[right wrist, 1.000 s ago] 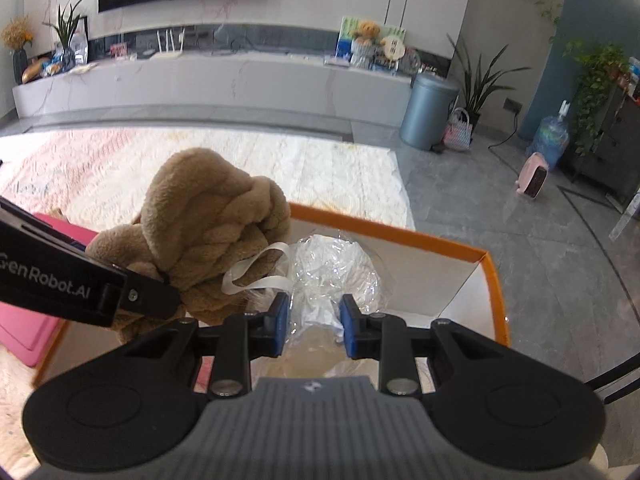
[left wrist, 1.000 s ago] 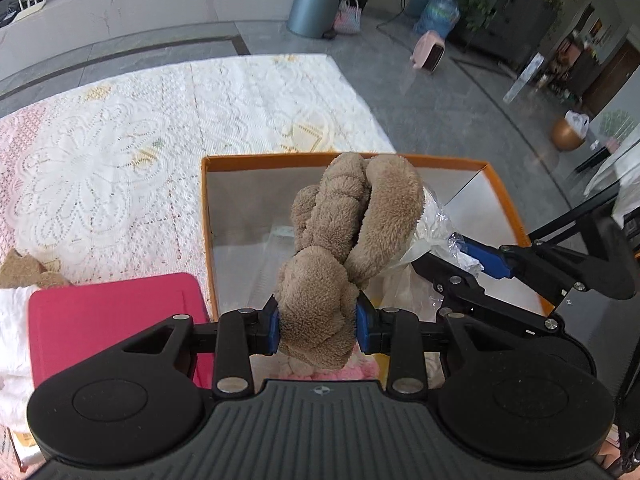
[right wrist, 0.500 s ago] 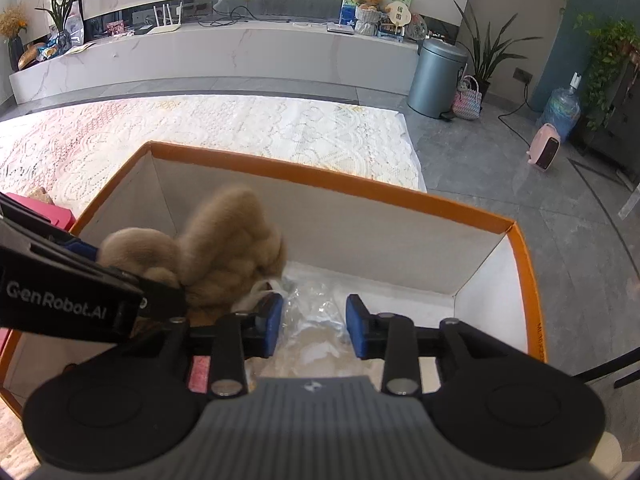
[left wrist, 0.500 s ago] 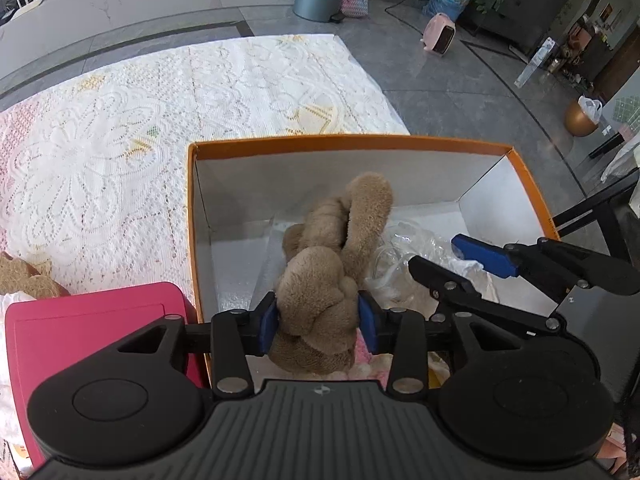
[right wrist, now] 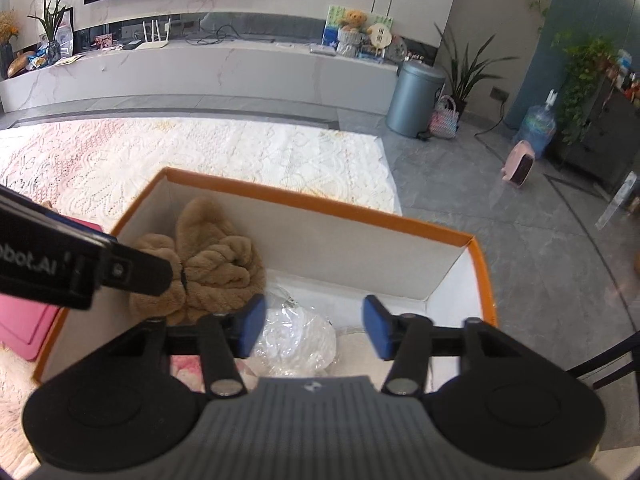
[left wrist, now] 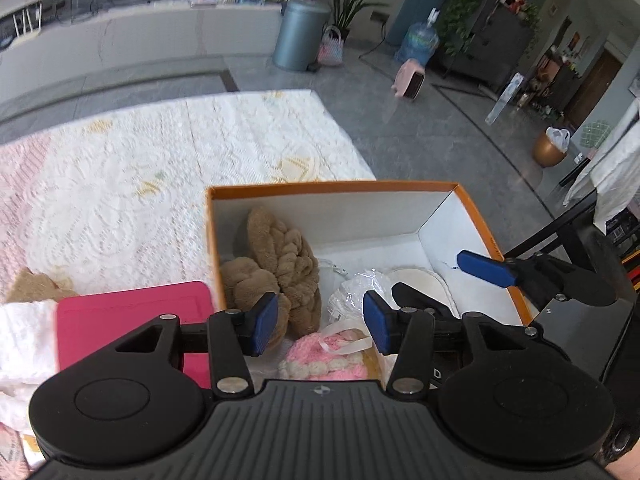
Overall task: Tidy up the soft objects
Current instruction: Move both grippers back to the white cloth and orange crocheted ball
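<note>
- While our left gripper (left wrist: pixel 320 328) is hanging over the near end of the orange-rimmed box (left wrist: pixel 328 189), its blue pads are standing wide apart with nothing pressed between them; the jaws have just been opening.
- We are likewise holding the right gripper (right wrist: pixel 314 326) spread wide over the box, its jaws having just been opening too, and it is gripping nothing.
- We are seeing the brown plush toy (left wrist: pixel 276 268) lying loose in the box's left part, against the left wall and reaching toward the far left corner.
- Its long axis is running from the near side toward the far wall, with a rounded lobe pointing at that far wall; the fabric is looking fuzzy, with thick twisted, rope-like rolls.
- Beside it, toward the middle, a crinkly clear plastic bag (right wrist: pixel 298 338) is resting on the white floor of the box.
- A pink-and-cream knitted piece (left wrist: pixel 332 354) is lying at the near edge, just under our left gripper.
- Outside the box's left wall, a smooth flat pink lid (left wrist: pixel 132 324) is sitting on a white lace-patterned rug (left wrist: pixel 160 168).
</note>
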